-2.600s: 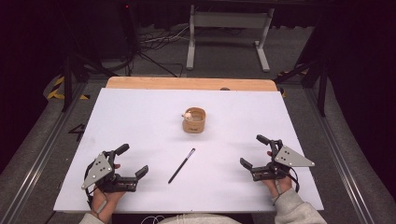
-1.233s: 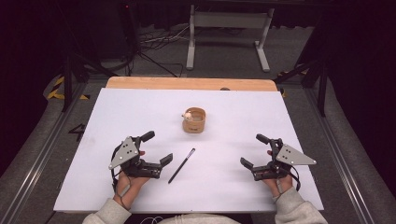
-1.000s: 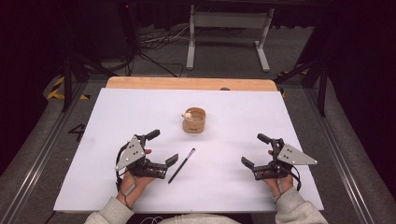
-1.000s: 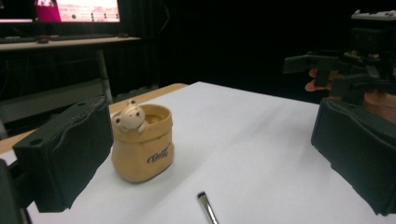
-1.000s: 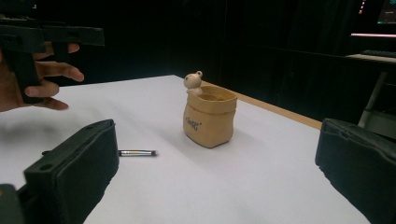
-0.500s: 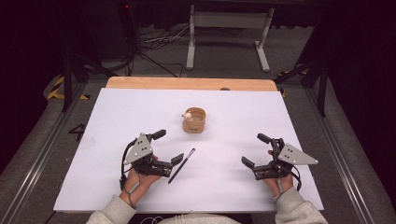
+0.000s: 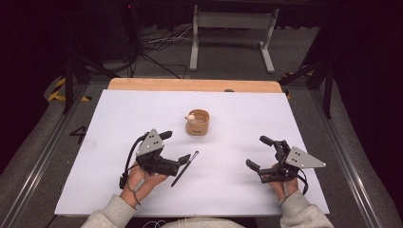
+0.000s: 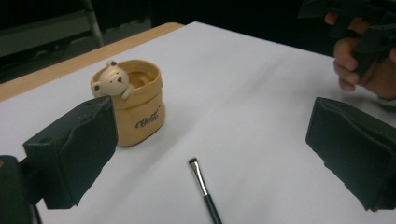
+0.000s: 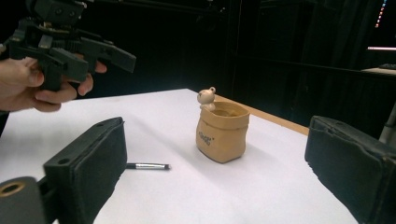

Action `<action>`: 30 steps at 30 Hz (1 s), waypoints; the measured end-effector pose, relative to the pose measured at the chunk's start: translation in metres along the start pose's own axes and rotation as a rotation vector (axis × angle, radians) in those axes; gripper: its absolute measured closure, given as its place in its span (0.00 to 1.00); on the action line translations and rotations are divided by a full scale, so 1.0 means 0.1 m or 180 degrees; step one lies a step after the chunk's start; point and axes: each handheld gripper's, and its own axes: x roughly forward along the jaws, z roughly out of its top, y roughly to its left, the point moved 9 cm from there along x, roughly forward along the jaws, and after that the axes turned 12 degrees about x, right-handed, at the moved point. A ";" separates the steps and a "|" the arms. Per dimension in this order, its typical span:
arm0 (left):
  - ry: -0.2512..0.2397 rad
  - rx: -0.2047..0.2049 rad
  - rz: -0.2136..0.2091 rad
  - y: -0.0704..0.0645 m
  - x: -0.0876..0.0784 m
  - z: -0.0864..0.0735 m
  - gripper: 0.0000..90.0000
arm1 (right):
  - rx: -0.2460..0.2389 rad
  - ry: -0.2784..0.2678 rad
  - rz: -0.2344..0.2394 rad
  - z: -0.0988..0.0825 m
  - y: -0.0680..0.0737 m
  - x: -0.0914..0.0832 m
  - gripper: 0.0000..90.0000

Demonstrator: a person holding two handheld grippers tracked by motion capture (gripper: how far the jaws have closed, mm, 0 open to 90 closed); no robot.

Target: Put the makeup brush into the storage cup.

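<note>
A thin black brush (image 7: 185, 167) with a metal ferrule lies on the white table top (image 7: 119, 118). Behind it stands a small tan pot (image 7: 197, 122) with a bear figure on its rim. My left gripper (image 7: 176, 146) is open and hovers just left of the brush tip, its near jaw almost over the brush. In the left gripper view the brush (image 8: 205, 189) lies low between the two spread jaws, with the pot (image 8: 133, 109) beyond on the left. My right gripper (image 7: 259, 153) is open and empty at the front right, well clear of the brush (image 9: 147, 166) and the pot (image 9: 222, 133).
A wooden strip (image 7: 190, 85) edges the table's far side. Beyond it on the dark floor are a metal stand (image 7: 233, 28) and cables. Bare white surface lies around the pot and between the two hands.
My left gripper has moved right and forward from the front left corner to the brush, still open. The right gripper, brush and pot have stayed put.
</note>
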 end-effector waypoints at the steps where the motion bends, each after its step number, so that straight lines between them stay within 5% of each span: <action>1: 0.0063 -0.0022 -0.0028 -0.01 0.00 0.01 0.04 | -0.0005 0.0007 -0.0011 0.00 0.00 0.00 0.07; 10: 0.0444 0.0035 -0.0102 -0.02 0.05 0.06 0.06 | -0.0003 0.0118 -0.0154 0.01 -0.04 -0.03 0.05; 17: 0.0698 0.0124 -0.0159 -0.01 0.11 0.07 0.05 | -0.0101 0.0006 -0.0295 0.08 -0.06 -0.08 0.02; 26: 0.0946 0.0020 -0.0159 -0.01 0.18 0.09 0.08 | -0.0065 0.0004 -0.0359 0.08 -0.10 -0.08 0.02; 30: 0.1201 -0.0106 -0.0184 0.01 0.23 0.04 0.08 | -0.0037 -0.0009 -0.0363 0.08 -0.11 -0.09 0.02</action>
